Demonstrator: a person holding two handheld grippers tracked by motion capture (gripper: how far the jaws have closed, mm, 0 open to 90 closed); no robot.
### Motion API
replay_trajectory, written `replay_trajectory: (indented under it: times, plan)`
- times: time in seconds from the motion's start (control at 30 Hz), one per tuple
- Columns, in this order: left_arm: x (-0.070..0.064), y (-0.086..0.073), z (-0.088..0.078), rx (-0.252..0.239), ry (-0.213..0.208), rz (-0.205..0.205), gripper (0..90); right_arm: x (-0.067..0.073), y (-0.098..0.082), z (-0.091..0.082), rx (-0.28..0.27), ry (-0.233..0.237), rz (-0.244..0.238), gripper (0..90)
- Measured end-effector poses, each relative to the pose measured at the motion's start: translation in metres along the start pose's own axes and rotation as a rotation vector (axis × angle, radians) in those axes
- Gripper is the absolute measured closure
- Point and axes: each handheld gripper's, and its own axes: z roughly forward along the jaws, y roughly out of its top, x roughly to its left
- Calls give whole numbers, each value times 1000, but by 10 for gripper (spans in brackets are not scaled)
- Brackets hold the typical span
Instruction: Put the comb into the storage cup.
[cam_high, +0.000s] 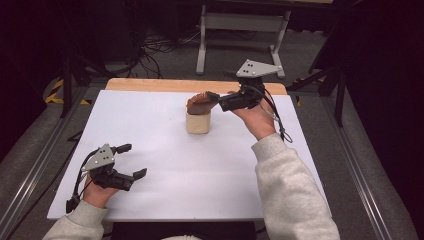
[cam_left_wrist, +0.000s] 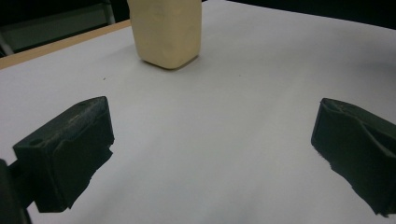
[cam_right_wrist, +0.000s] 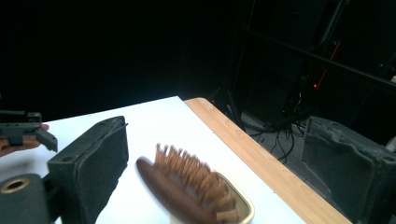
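Right claw (cam_high: 214, 96) is hanging released beside the brown hairbrush (cam_high: 200, 103), which is sitting head-up in the cream cup (cam_high: 198, 122) mid-table. Left claw (cam_high: 132, 161) is idling open near the front edge. A nudge could be tipping the cup, judging by that top-heavy load. Brush handle is hiding inside.

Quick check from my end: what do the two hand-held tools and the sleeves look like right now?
Both the left tool and right tool are black with blocky padded jaws, each topped by a grey three-cornered plate with small holes. A dark cable trails from each. The person wears light grey sweatshirt sleeves with ribbed cuffs.
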Motion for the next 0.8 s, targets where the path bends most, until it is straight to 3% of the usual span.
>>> replay_trajectory:
  times: [0.33, 0.8]
  plan:
    - [1, 0, -1, -5, 1, -6, 2, 3, -9, -42, -35, -14, -9, 58]
    - [3, 1, -3, -26, 16, -15, 1, 11, -46, -88, -4, -27, 7, 29]
